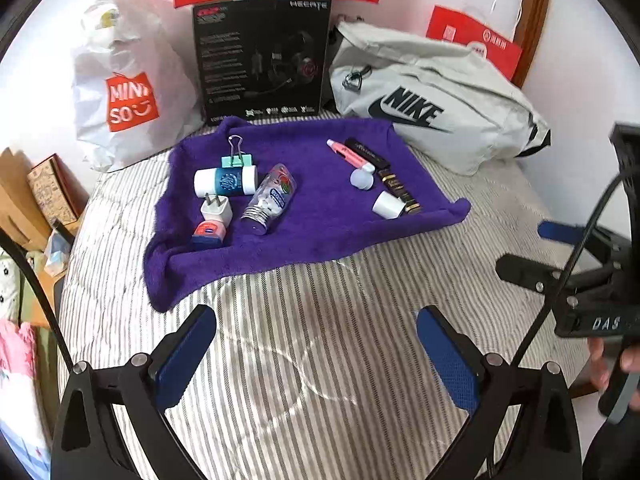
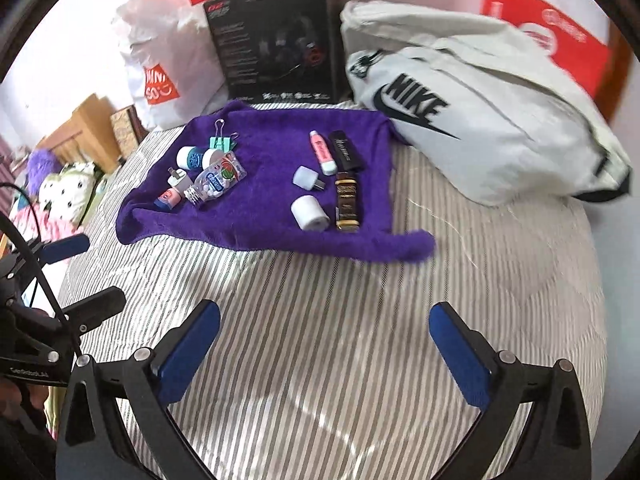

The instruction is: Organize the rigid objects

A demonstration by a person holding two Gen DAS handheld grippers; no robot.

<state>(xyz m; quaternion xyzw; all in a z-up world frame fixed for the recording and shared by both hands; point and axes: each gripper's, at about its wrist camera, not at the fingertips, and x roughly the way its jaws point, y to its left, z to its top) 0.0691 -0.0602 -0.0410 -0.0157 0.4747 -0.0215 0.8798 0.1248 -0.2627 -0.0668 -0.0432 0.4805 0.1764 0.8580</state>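
Fuzzy purple towel (image 1: 320, 236), possibly plastic bottle (image 1: 269, 197)

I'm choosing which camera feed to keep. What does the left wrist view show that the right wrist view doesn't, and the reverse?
Only the left wrist view shows the right gripper and the wooden headboard. Only the right wrist view shows the left gripper and the stuffed toys. Both show the purple towel with its small items and the Nike bag.
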